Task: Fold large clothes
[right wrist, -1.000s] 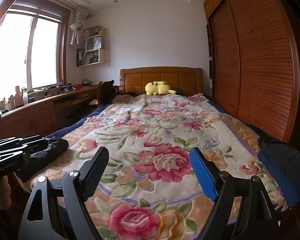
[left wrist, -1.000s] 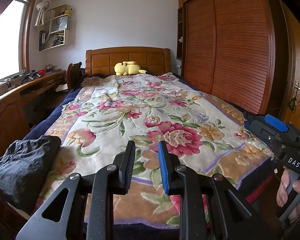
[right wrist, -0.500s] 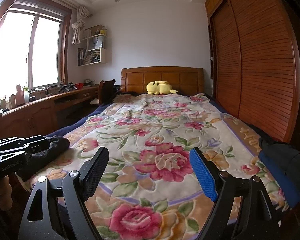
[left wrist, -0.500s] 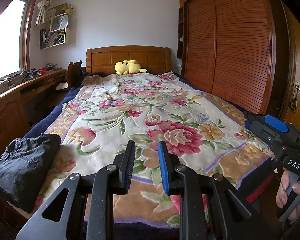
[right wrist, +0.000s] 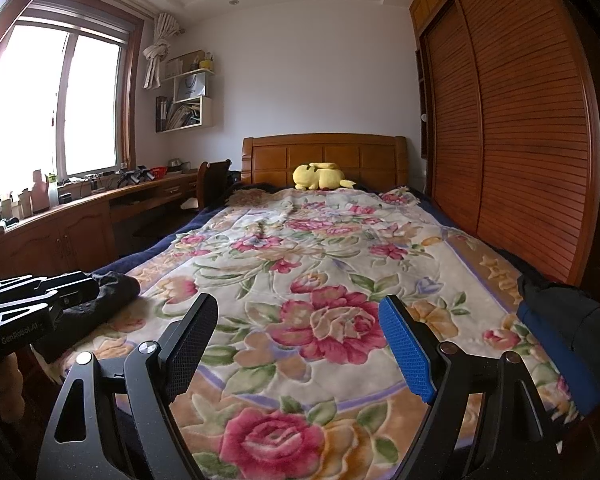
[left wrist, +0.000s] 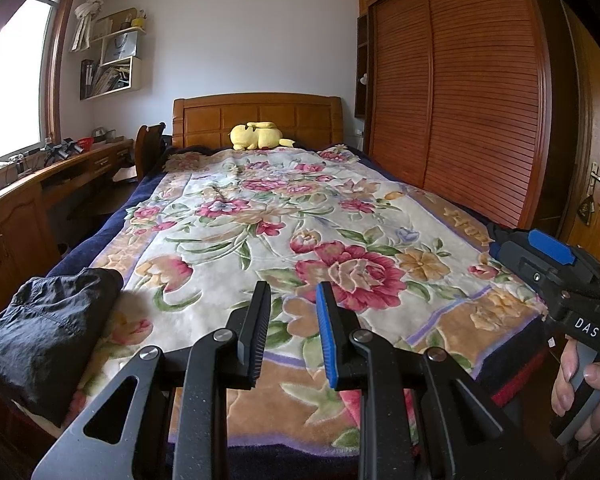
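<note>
Black garment (left wrist: 48, 332): I see it bunched at bed (left wrist: 512, 332) corner.
Left tongs (left wrist: 290, 332): narrow, empty.
Right tongs (right wrist: 300, 348): wide, empty.
Grip: I'd pinch one edge only.

1. The left gripper (left wrist: 290, 330) is showing matte black linkage arms with silver pivot screws — one blue ribbed pad, one black.
2. The right gripper (right wrist: 300, 354) is wearing the same black frame — its housing is reading "DAS".

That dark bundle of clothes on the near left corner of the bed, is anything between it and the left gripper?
Nothing visible. The dark bundle lies on the floral blanket, left of the left gripper, with only bare blanket between them. The gripper's fingers are slightly apart and hold nothing.
</note>
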The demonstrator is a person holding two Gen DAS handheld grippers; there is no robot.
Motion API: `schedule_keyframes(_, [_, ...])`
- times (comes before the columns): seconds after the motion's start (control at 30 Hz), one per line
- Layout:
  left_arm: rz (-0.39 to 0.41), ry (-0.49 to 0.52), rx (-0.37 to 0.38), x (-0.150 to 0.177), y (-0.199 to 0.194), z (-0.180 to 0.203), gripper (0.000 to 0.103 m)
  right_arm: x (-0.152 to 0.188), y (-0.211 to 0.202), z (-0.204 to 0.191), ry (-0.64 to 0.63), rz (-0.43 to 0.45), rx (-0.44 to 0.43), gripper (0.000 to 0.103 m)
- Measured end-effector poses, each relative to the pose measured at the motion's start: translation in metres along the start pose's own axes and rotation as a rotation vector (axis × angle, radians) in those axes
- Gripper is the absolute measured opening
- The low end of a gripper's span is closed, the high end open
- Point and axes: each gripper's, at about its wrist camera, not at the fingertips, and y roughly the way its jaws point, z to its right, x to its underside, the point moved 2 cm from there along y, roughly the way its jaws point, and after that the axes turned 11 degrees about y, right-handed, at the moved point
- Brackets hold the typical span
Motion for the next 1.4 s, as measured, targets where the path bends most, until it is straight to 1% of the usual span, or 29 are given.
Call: schedule_keyframes(1.4, [0.0, -0.003, -0.004, 0.0015, -0.0024, -0.0015, 0.024, -0.0003, -0.0001, -0.0016, 0.002, 0.005, -0.008, 0.084])
